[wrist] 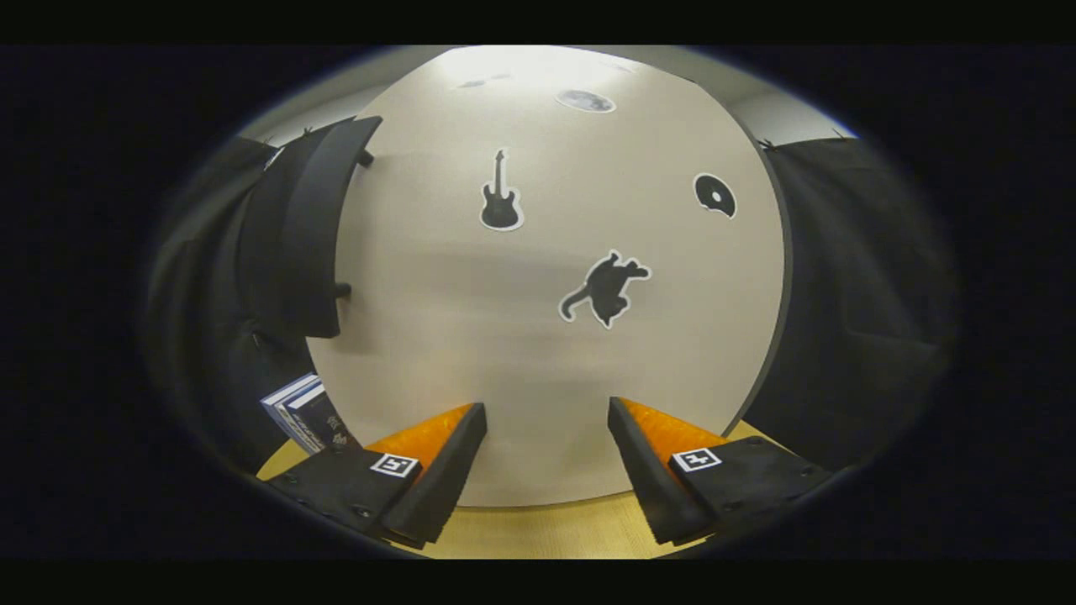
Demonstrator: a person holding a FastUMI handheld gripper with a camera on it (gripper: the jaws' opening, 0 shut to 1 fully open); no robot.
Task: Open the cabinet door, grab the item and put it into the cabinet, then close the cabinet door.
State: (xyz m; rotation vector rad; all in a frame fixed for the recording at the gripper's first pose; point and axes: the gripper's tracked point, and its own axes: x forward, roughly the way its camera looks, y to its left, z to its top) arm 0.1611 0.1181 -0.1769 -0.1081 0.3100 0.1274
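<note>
1. Gripper (546, 458): fingers apart, nothing between them; they hang just above the table (538, 529), pointing straight at the cabinet front.
2. Table: yellowish woven-looking surface under the fingers; it runs up to the foot of the cabinet.
3. Item: a box (304, 413) with a dark and white cover, standing tilted on the table, left of the left finger, just beside the cabinet's lower left corner; judged to be the thing to stow, as nothing else loose lies near; untouched by the fingers.
4. Door (546, 336): pale flat panel just ahead of the fingers, spanning most of the scene; appears shut, flush, no gap seen along its right edge; whether it is latched I cannot tell.
5. Handle (324, 227): long dark bar on two short posts along the door's left edge; well left of and above the fingers.
6. Stickers on the door, nearer to farther up: cat (607, 288); guitar (501, 195); disc (714, 195); a round grey one (585, 101) near the top, under glare.
7. Progress, as a judgement: opening step not yet done; door shut, box outside; left to do: reach the handle, pull the door open, grasp the box, place it inside, shut the door; essentially the whole task remains.
</note>
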